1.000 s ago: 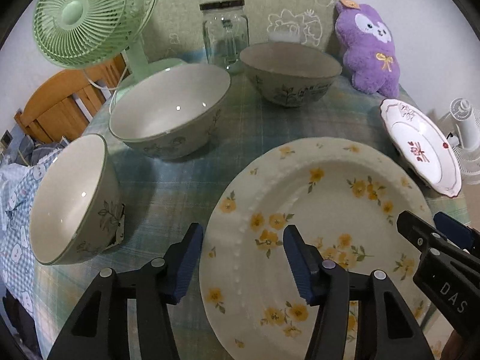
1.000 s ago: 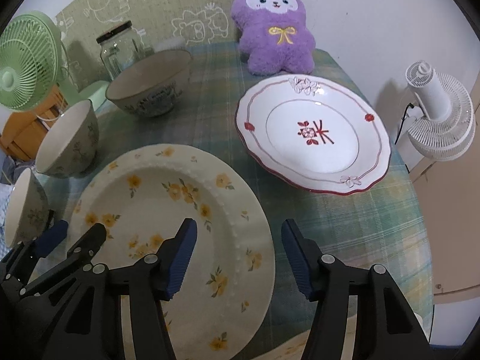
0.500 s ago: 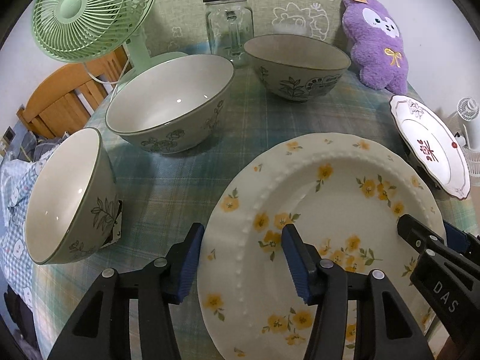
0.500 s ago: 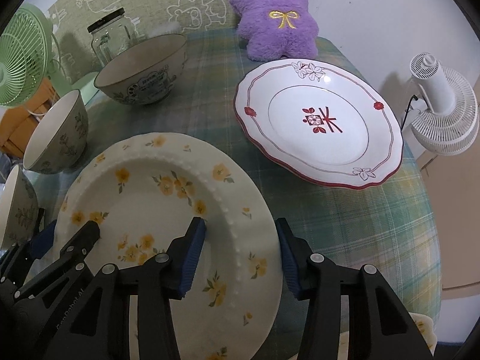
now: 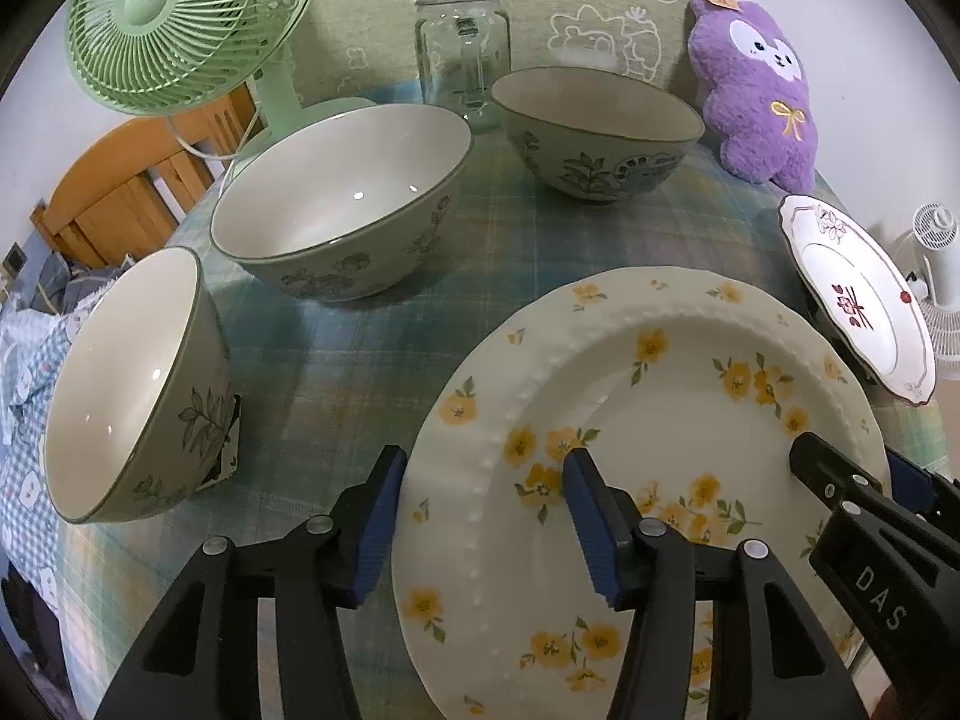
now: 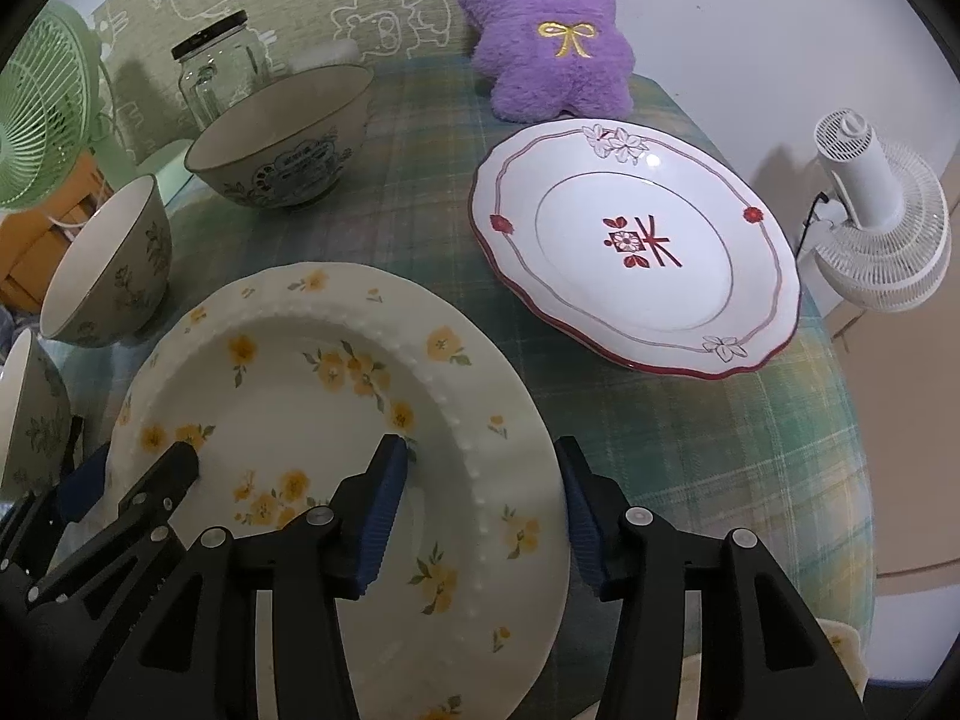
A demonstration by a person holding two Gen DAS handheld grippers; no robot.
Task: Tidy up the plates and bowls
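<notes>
Leaf-pattern bowl (image 5: 120,384): tipped on its side at the left edge of the tabletop (image 5: 360,372). Second bowl (image 5: 342,204): upright, just beyond it, before a green fan (image 5: 180,18). Third bowl (image 5: 600,132): upright, far centre, just in front of a glass jar (image 5: 462,48).

Left gripper (image 5: 486,510): half spread, straddling the left rim of the yellow-flower plate (image 5: 690,372), pads not pressing on it.

Yellow-flower plate: near centre of the tabletop.

Right gripper (image 6: 480,498): half spread astride that plate's right rim; jaws had just been opening, rim between them, no squeeze.

Red-trimmed plate (image 6: 636,246): far right, near a purple plush (image 6: 546,30).
</notes>
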